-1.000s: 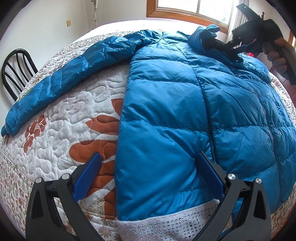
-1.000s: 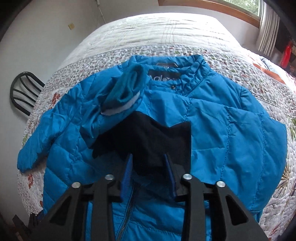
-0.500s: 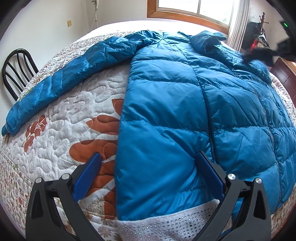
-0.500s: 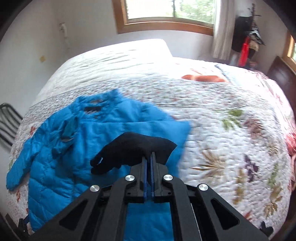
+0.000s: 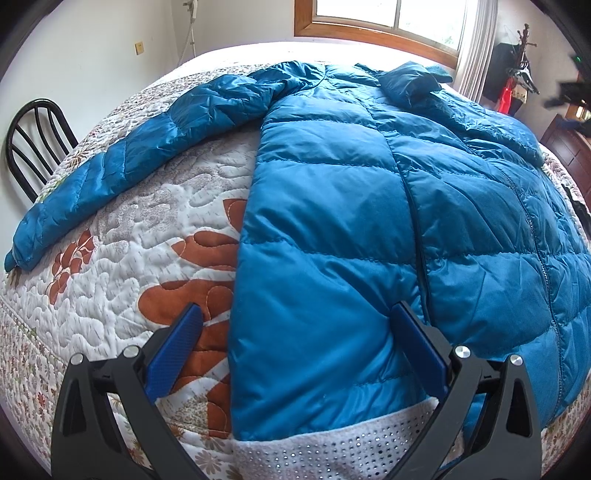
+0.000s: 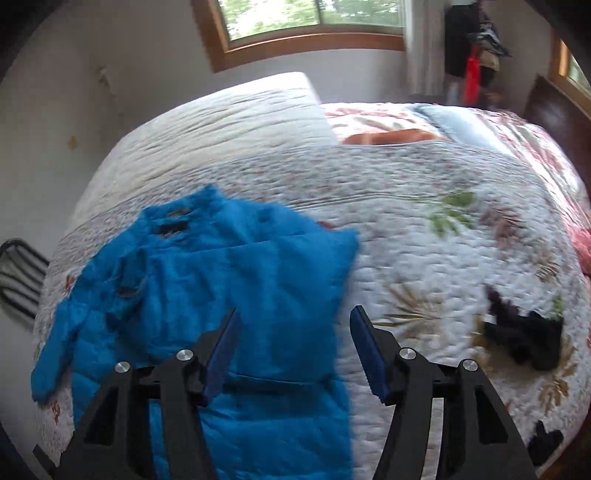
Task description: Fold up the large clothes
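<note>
A blue puffer jacket (image 5: 369,206) lies spread on the quilted bed (image 5: 122,258), front up, with one sleeve (image 5: 122,162) stretched out to the left. My left gripper (image 5: 295,328) is open low over the jacket's hem, its jaws either side of the left hem corner, not closed on it. My right gripper (image 6: 293,328) is open and empty, held high above the bed over the jacket's (image 6: 221,280) right edge. A black cloth (image 6: 521,332) lies on the quilt to the right of the jacket, blurred.
A black chair (image 5: 33,140) stands at the bed's left side. A window (image 5: 388,18) and curtain are behind the bed. A dark wooden headboard (image 6: 554,110) is on the right. Another small dark item (image 6: 546,443) lies near the bed's right front edge.
My right gripper pinched the black cloth off the jacket, lifted and swung right, then opened; the cloth now lies on the quilt to the right. My left gripper has not moved.
</note>
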### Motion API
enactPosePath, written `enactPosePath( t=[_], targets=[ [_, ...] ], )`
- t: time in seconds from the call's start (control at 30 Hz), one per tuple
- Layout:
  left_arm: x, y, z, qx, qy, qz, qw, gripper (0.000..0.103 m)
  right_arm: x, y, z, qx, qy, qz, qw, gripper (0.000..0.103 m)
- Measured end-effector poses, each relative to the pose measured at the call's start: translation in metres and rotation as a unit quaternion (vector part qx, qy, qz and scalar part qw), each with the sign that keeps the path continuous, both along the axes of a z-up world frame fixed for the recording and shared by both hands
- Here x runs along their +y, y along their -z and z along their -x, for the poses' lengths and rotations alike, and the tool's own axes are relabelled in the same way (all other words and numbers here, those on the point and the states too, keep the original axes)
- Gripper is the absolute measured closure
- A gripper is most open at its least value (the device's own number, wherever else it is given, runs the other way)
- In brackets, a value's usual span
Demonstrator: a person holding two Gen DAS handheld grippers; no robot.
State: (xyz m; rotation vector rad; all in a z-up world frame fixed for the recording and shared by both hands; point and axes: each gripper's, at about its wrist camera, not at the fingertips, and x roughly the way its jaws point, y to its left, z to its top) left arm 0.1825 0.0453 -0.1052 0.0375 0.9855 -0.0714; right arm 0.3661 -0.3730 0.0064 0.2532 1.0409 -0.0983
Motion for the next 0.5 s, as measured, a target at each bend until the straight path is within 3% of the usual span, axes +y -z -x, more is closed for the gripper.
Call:
enactPosePath(
  t=[0.13,0.27,0.4,0.5],
  targets=[
    [0.0,0.001,0.0,0.001,0.001,0.0,1.0,0.002,0.094,0.022,-0.05,0.008,-0.085,-0.026,0.996,0.042],
    [0.0,0.001,-0.001,0.0,0.004,0.001,1.0,0.002,0.141,0.04,-0.079,0.026,-0.11,-0.051,0.992,0.045],
    [0.001,0.002,-0.001,0.0,0.005,0.004,1.0,0.002,0.151,0.057,-0.097,0.052,-0.114,-0.092,0.988,0.093],
    [0.001,0.001,-0.002,-0.001,0.007,0.003,1.0,0.002,0.163,0.051,-0.102,0.033,-0.126,-0.1,0.986,0.099]
  ],
)
